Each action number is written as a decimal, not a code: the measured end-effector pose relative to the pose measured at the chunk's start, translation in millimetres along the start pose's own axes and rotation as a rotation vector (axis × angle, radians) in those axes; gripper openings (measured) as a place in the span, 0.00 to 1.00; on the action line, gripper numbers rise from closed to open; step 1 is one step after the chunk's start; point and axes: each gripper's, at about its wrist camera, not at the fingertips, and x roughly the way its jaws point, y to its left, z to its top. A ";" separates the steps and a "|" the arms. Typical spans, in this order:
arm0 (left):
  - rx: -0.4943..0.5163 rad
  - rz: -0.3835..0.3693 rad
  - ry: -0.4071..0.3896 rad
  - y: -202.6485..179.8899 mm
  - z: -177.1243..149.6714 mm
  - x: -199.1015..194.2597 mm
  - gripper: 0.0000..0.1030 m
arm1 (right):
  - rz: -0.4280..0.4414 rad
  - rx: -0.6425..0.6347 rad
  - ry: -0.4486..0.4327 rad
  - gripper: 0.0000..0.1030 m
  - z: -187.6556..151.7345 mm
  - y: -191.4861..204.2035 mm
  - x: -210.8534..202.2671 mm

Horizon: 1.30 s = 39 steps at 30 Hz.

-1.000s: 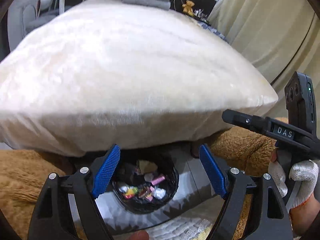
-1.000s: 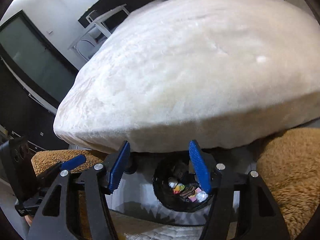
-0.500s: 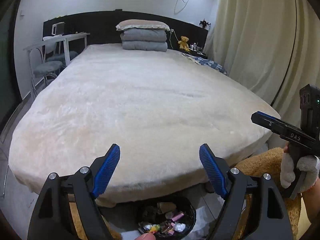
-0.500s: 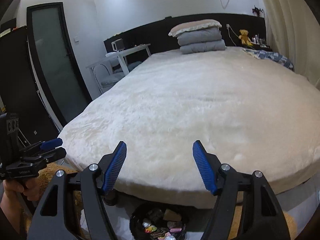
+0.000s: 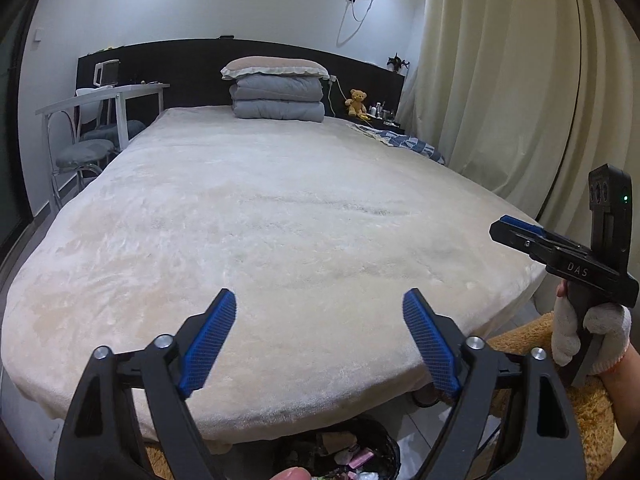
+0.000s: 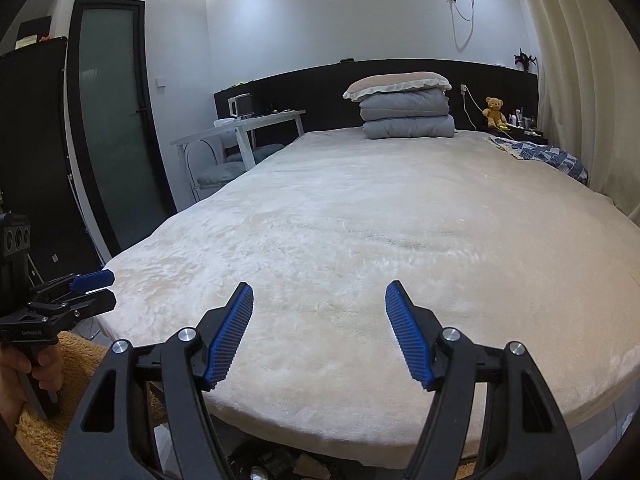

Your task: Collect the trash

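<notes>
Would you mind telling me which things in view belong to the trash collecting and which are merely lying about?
Belong to the job:
- black trash bin holding wrappers, on the floor at the bed's foot
- left gripper, open and empty
- right gripper, open and empty

Just lying about:
- cream bed cover
- pillow on folded grey quilts
- teddy bear
- white desk
- curtain

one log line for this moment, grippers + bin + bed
left gripper: open, holding nothing | right gripper: open, holding nothing | trash bin: on floor at foot of bed, wrappers inside | bed: no trash visible
</notes>
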 end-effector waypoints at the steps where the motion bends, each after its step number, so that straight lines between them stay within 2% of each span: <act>1: 0.012 0.002 -0.004 -2.0 -0.6 0.5 0.92 | 0.002 -0.002 -0.004 0.67 -0.7 2.2 1.0; 4: 0.055 0.016 -0.009 -10.7 -2.9 0.4 0.93 | -0.003 -0.028 -0.014 0.70 -5.4 11.2 0.3; 8: 0.074 0.025 -0.006 -14.5 -6.4 -0.1 0.93 | 0.001 -0.085 -0.032 0.91 -11.2 23.4 -2.1; 11: 0.073 0.019 -0.007 -14.1 -7.6 -1.4 0.93 | 0.003 -0.110 -0.031 0.91 -14.4 29.0 -2.2; 13: 0.073 0.023 -0.010 -13.9 -8.2 -2.3 0.93 | -0.004 -0.121 -0.031 0.96 -16.3 31.7 -2.1; 23: 0.047 0.022 -0.057 -9.2 -8.9 -12.4 0.93 | -0.027 -0.103 -0.027 0.96 -19.0 29.8 -2.4; 39: 0.033 0.025 -0.058 -8.5 -8.7 -13.9 0.93 | -0.033 -0.094 -0.013 0.96 -20.6 28.7 -0.2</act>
